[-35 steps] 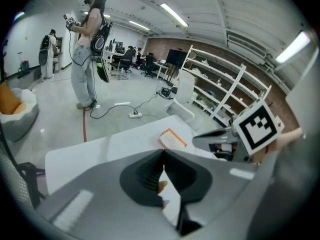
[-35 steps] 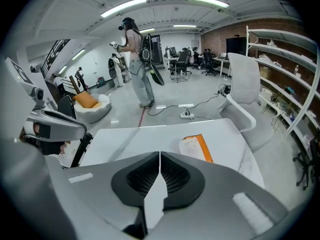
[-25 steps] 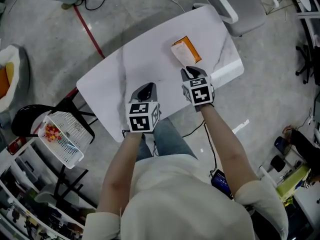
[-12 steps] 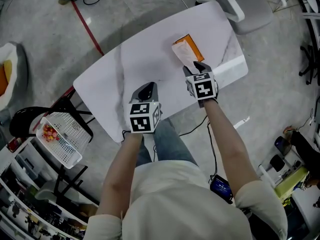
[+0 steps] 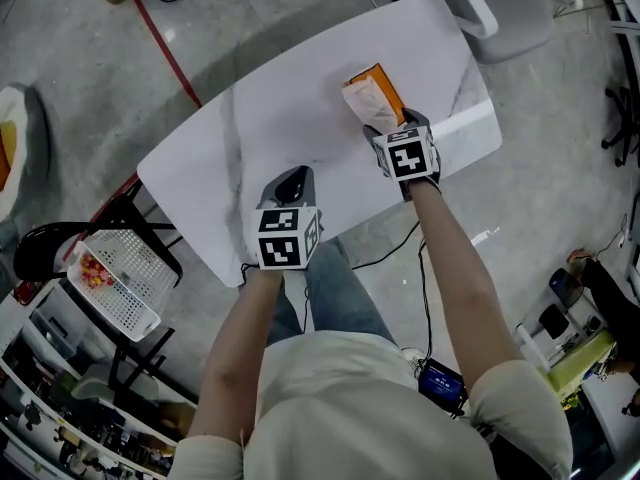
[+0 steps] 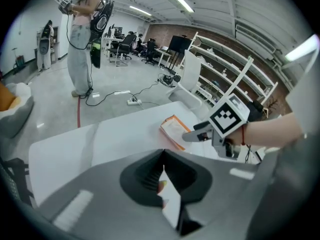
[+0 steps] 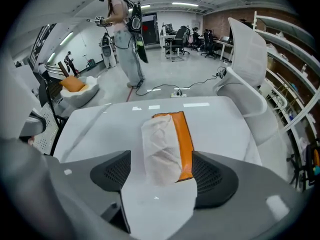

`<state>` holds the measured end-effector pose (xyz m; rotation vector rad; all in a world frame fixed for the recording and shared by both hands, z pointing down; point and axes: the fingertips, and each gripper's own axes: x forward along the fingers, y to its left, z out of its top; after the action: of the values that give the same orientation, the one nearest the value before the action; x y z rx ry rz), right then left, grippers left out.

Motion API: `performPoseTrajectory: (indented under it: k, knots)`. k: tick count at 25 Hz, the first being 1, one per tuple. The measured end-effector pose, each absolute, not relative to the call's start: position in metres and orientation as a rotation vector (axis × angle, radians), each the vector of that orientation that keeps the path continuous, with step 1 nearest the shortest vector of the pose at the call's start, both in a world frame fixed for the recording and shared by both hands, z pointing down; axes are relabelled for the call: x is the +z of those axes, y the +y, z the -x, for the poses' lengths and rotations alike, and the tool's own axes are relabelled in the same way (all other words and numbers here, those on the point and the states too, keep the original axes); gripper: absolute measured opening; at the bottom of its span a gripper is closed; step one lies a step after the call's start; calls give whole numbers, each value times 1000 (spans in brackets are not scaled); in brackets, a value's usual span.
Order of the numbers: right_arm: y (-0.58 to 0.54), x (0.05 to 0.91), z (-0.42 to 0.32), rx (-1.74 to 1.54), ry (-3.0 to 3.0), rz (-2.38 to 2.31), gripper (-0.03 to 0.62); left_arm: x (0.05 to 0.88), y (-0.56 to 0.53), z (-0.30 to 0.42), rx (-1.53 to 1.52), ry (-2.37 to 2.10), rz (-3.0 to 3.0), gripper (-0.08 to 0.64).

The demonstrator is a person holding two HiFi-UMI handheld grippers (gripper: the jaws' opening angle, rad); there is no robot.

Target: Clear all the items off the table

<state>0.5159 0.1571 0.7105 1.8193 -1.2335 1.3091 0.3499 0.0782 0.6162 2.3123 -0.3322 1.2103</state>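
Starting closest in: left hand-held gripper [image 5: 292,180] shut tight, nothing in it, hanging over the near edge of the surface [image 5: 230,138] and well apart from the action. Not much to go wrong there, short of clipping that edge.

Further out: right hand-held gripper [image 7: 161,165] spread wide after just opening up, tipped steeply down, with the near end of the packet [image 7: 165,134] sitting between the jaws. No pinch yet, looks like. Orange side just beside one jaw, far more room on the other, so a real risk of shoving the thing sideways before getting any squeeze on it.

Bigger worry: crinkly white paper [image 7: 159,149] lying on top of the orange part, loose by the look of it. Easy to end up clamping only the paper and leaving the orange bit behind, or peeling the two apart on the lift. Pretty flat too, so probably jaw tips scraping the surface first and skidding.

Grabbing only the near end also means a drooping far end and maybe a slip-out. Push forward too hard and off toward the far edge by the chair [image 7: 247,54].
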Motion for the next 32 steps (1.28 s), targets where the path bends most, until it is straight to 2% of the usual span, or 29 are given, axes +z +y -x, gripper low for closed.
performPoseTrajectory:
  k: [10,15,26,32]
  knots:
    - [155,749,-527,1335,-1230,-1759,476,640,82,-350,1234,-330,-2283,8]
    - [150,767,-532,1329,-1243,-1735,497,649,84,-351,1243,-331,-2269,8]
    - [151,795,-542,1305,-1191,-1685,494,664,78,-343,1258,-364,-2226,8]
    - [150,795,-547,1294,-1171,-1688,423,668,74,-344,1253,-374,-2213,8]
